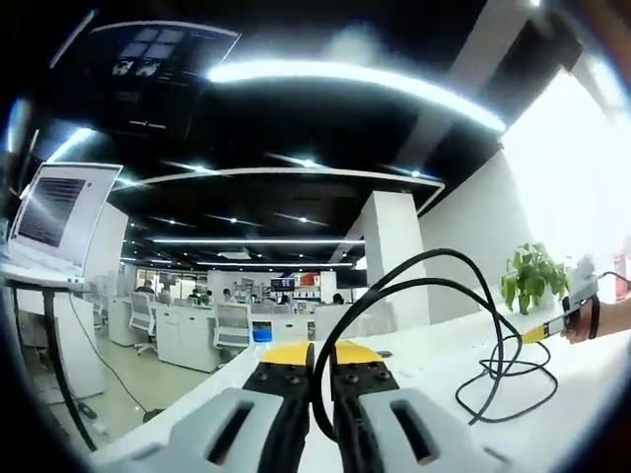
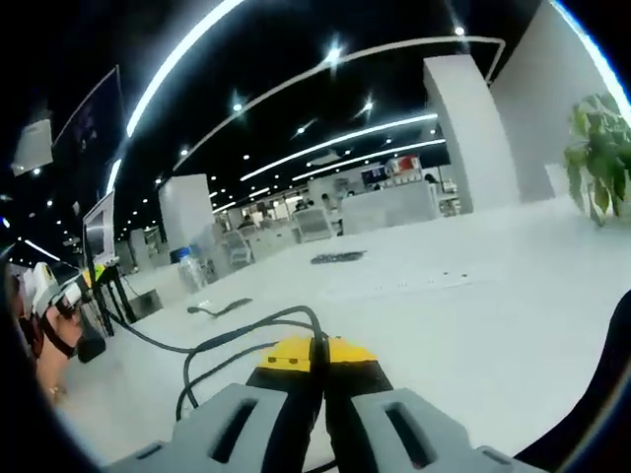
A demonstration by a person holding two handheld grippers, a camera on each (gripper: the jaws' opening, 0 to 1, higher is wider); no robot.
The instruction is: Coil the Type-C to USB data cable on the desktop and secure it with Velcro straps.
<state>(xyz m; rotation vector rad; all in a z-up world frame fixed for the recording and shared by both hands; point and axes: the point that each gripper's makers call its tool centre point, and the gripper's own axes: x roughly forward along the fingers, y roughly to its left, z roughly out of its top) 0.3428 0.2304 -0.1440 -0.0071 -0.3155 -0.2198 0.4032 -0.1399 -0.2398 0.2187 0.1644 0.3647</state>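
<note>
left gripper (image 1: 321, 379): fingers pinched tight on the thin black data cable (image 1: 434, 281)
right gripper (image 2: 320, 379): fingers clamped on that cable too
cable: arcs up, rest looped loose on the white counter (image 1: 592, 394)

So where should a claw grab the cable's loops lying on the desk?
Probably where the loops cross and bunch together, coming straight down from above. They lie flat on the desk, so one pinch there could catch several strands. The left claw and right claw are both shut on the cable, so one must let go first.
</note>
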